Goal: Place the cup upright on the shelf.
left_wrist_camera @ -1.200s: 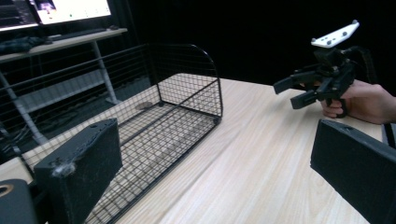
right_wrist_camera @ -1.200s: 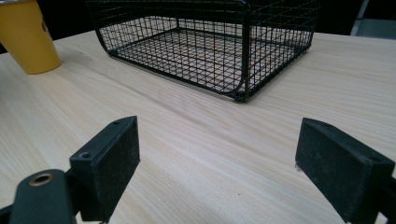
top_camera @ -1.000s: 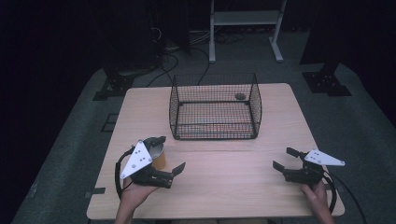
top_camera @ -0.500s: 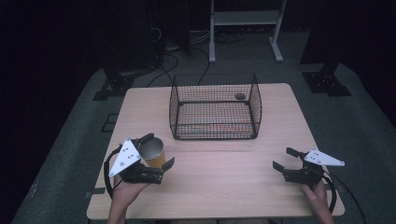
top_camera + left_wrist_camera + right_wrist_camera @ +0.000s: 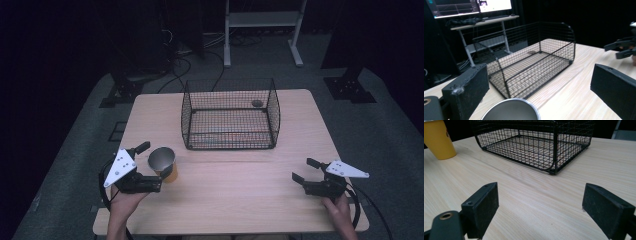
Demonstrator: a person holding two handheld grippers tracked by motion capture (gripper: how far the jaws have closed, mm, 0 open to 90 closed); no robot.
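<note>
Cup (image 5: 163, 162) stands on the tabletop (image 5: 240, 200) near the wire basket (image 5: 230, 116) | my left hand-held gripper (image 5: 150, 165) straddles it, jaws apart, not clamped | right hand-held gripper (image 5: 307, 171) apart, idle | grasp and move not yet done

We see a yellow cup (image 5: 163, 163) with a grey metal inside standing upright on the tabletop (image 5: 235, 195), mouth up, near the front left. It sits between the spread jaws of the left hand-held gripper (image 5: 151, 167), well apart from the wire basket (image 5: 229, 116) behind it.
</note>
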